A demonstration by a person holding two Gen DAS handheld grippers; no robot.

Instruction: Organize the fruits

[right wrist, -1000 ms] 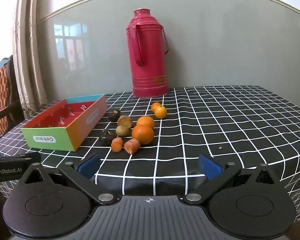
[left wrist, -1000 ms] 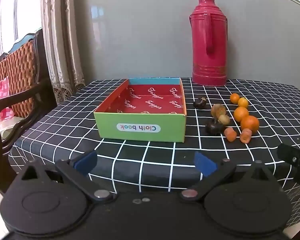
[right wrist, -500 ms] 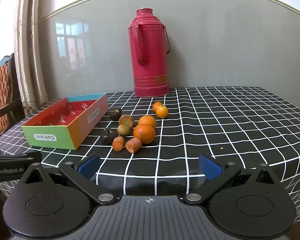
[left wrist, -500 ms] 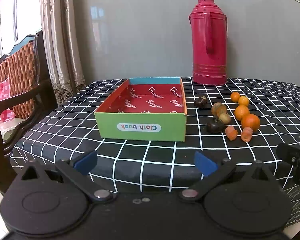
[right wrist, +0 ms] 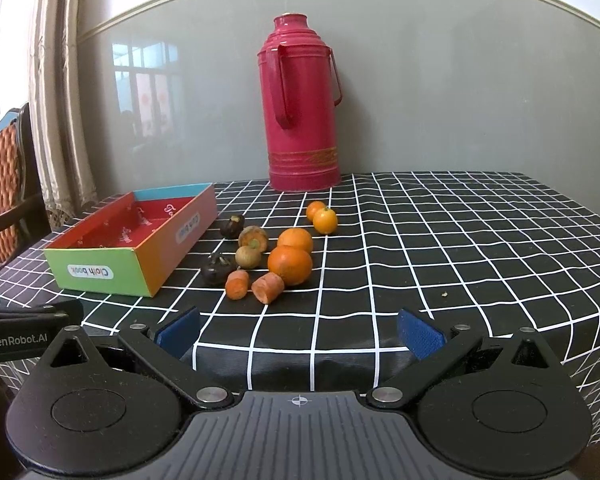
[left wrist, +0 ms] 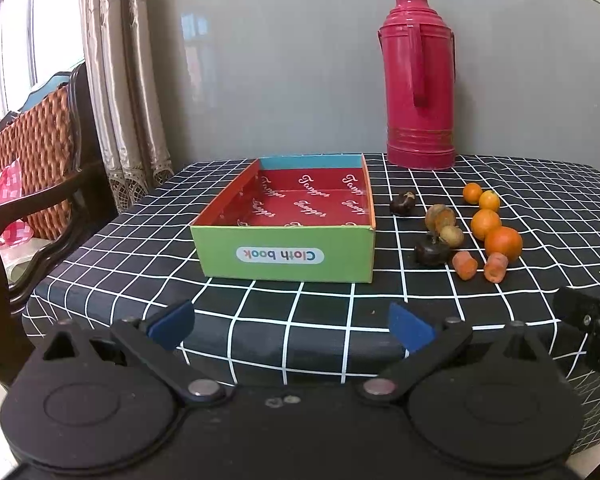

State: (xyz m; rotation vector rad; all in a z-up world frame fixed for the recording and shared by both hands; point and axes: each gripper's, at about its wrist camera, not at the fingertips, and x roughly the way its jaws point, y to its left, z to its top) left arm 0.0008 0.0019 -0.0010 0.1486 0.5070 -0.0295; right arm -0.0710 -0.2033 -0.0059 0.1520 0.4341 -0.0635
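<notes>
Left wrist view: you are holding the left gripper (left wrist: 291, 325) wide open with nothing in it, like the right gripper (right wrist: 299, 329). Round smooth oranges (right wrist: 290, 265) are sitting on the checked cloth (right wrist: 420, 240) beside the cardboard box (left wrist: 286, 258)

The left tongs (left wrist: 291, 326) hung open before the tabletop's (left wrist: 260, 312) near edge. The box (left wrist: 286, 254) sat mid-tabletop; oranges (left wrist: 503, 242) and darker, perhaps shrivelled, fruit (left wrist: 432, 251) lay rightward.

Grey wall (right wrist: 460, 100), beige curtains (left wrist: 116, 92) (daylit window behind), dark wooden chair (left wrist: 40, 152) at left
</notes>
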